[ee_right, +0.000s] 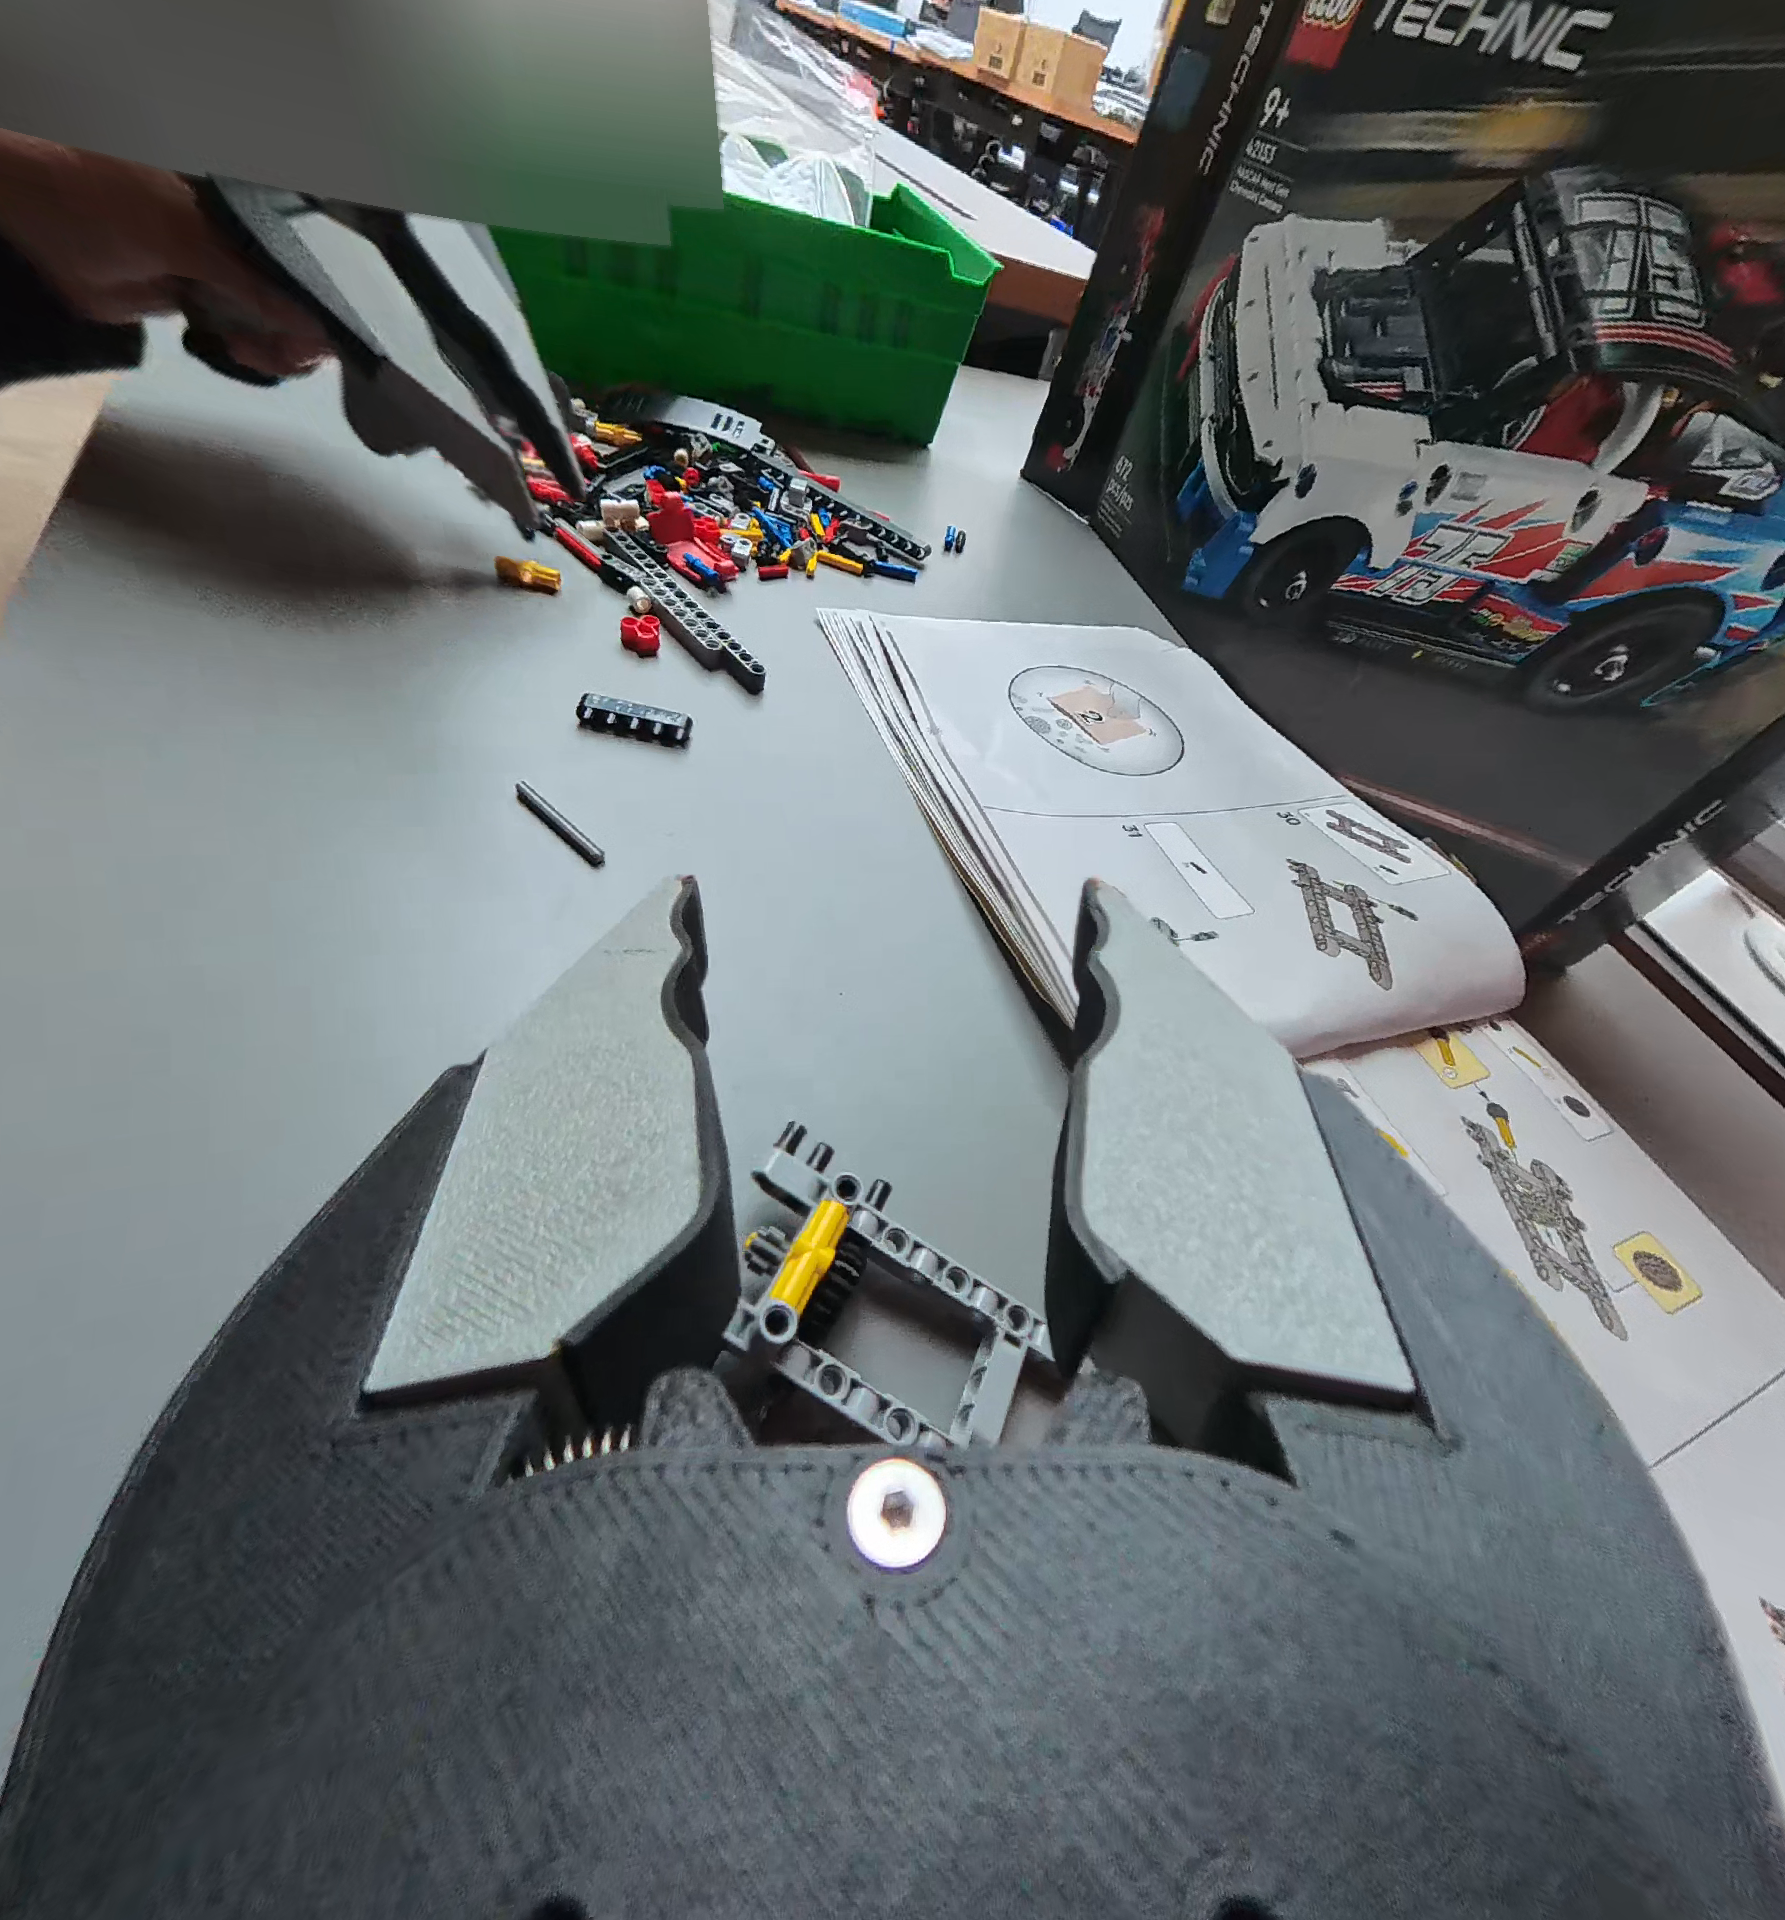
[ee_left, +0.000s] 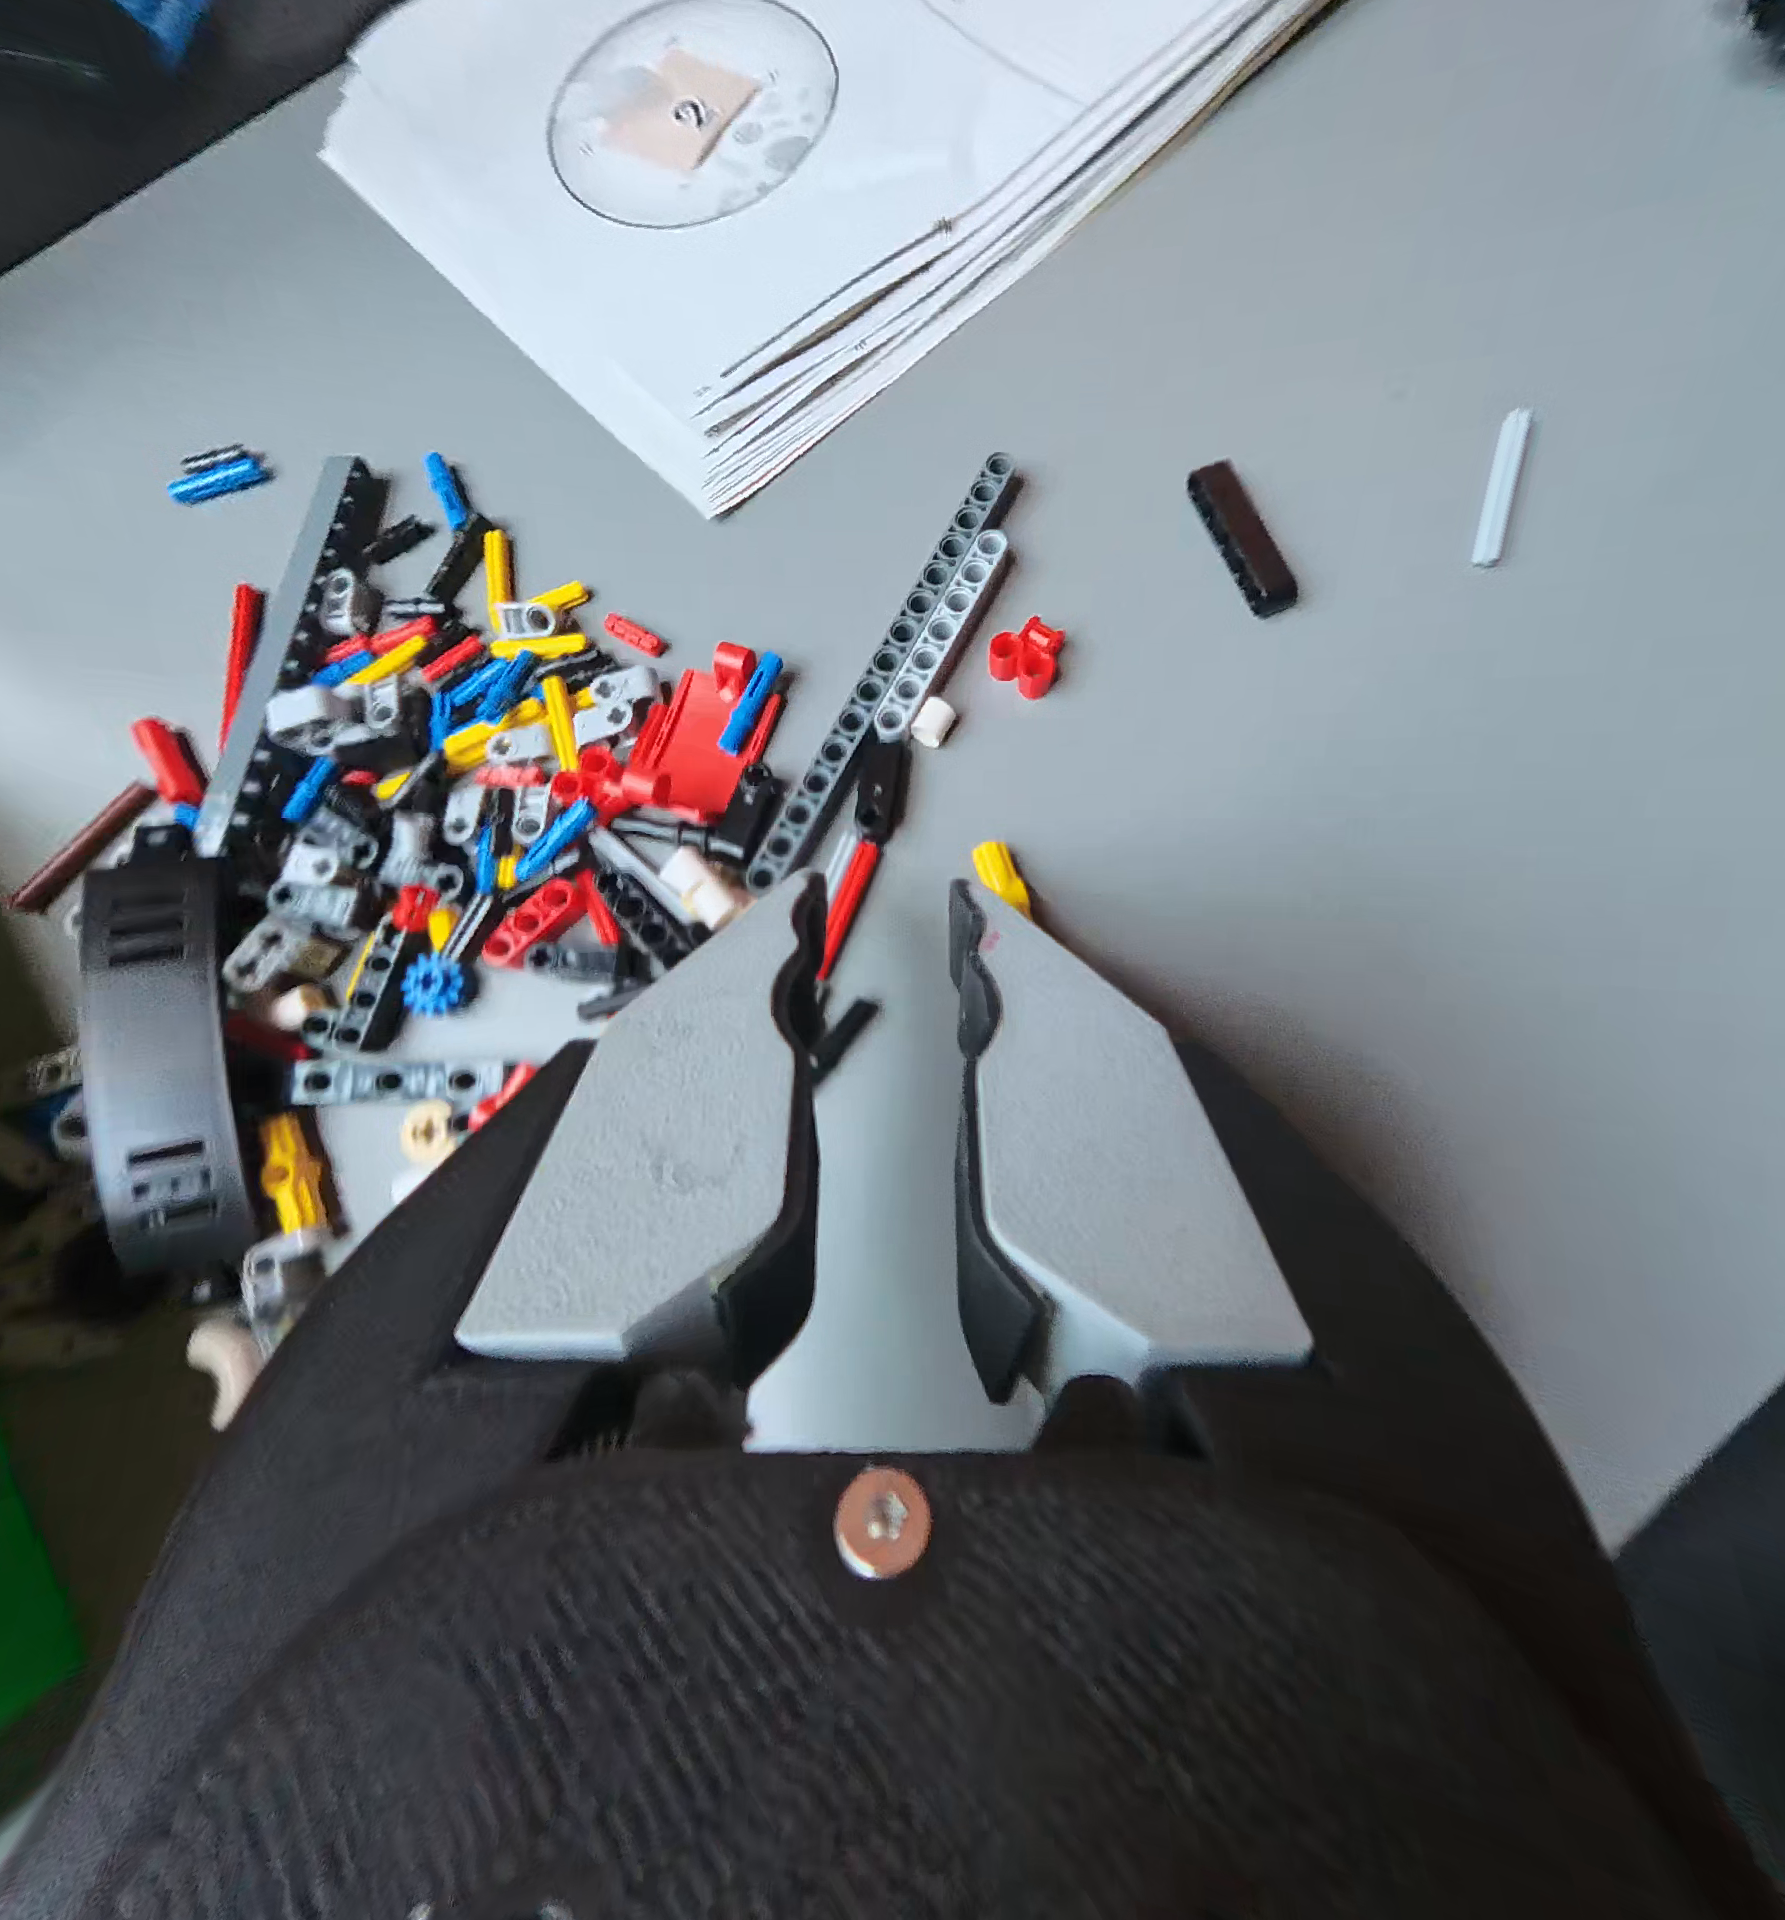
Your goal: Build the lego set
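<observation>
A pile of loose Lego Technic parts (ee_left: 452, 779) lies on the grey table (ee_left: 1387, 935). My left gripper (ee_left: 886, 894) is open and empty, low over the pile's right edge. A red axle (ee_left: 852, 904) lies by its left fingertip and a yellow connector (ee_left: 1000, 871) by its right one. My right gripper (ee_right: 890, 894) is wide open and empty. A partly built grey frame with a yellow piece (ee_right: 867, 1288) lies on the table under it, between the finger bases. The right wrist view shows the left gripper (ee_right: 550, 504) at the pile (ee_right: 742, 509).
Two long grey beams (ee_left: 898, 665), a red connector (ee_left: 1025, 655), a short black beam (ee_left: 1241, 540) and a light grey axle (ee_left: 1503, 486) lie apart from the pile. The open instruction booklet (ee_right: 1127, 790), the set's box (ee_right: 1439, 416) and a green bin (ee_right: 763, 301) stand behind.
</observation>
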`<state>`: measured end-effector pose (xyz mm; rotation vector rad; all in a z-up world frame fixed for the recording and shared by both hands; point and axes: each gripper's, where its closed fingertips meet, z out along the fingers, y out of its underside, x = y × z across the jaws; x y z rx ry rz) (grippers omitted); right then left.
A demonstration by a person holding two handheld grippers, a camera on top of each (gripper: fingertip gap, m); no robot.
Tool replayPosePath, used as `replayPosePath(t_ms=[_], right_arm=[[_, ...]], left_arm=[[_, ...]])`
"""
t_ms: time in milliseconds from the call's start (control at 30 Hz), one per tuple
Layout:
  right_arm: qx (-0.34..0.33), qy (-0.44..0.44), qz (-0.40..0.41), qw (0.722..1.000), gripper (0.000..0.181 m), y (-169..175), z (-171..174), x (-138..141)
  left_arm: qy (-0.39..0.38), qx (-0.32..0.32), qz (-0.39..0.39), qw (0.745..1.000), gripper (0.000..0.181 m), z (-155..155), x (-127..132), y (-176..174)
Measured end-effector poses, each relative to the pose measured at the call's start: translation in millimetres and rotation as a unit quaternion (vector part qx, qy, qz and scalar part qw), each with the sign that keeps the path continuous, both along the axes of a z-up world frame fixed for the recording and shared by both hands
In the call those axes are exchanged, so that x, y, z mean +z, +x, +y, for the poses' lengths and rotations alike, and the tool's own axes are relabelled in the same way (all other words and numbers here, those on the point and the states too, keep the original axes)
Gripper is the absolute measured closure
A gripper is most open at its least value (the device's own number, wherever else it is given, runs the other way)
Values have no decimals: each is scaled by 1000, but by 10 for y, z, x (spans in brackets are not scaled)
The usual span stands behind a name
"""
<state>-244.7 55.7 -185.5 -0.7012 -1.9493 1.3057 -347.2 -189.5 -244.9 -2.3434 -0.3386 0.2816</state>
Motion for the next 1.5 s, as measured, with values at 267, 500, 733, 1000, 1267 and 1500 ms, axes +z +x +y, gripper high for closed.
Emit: replayPosePath(t_ms=[267, 500, 733, 1000, 1267, 1500], right_arm=[[11, -20, -4, 1000, 118, 96, 11, 17], [10, -47, 0, 999, 122, 121, 111, 85], [-9, -98, 4, 995, 126, 102, 293, 187], [-26, -72, 3, 997, 128, 119, 315, 120], [-15, -71, 5, 997, 130, 151, 256, 133], [-8, -63, -4, 998, 131, 127, 179, 69]], left_arm=[[-54, -36, -9, 998, 173, 234, -196, -72], [-67, -49, 11, 996, 175, 335, -18, 22], [-25, -180, -14, 983, 176, 1458, 195, 700], [-84, -197, -37, 976, 152, 2013, -213, 858], [-106, -46, 7, 993, 165, 587, 306, 51], [-135, 22, -45, 990, 166, -55, 64, -319]])
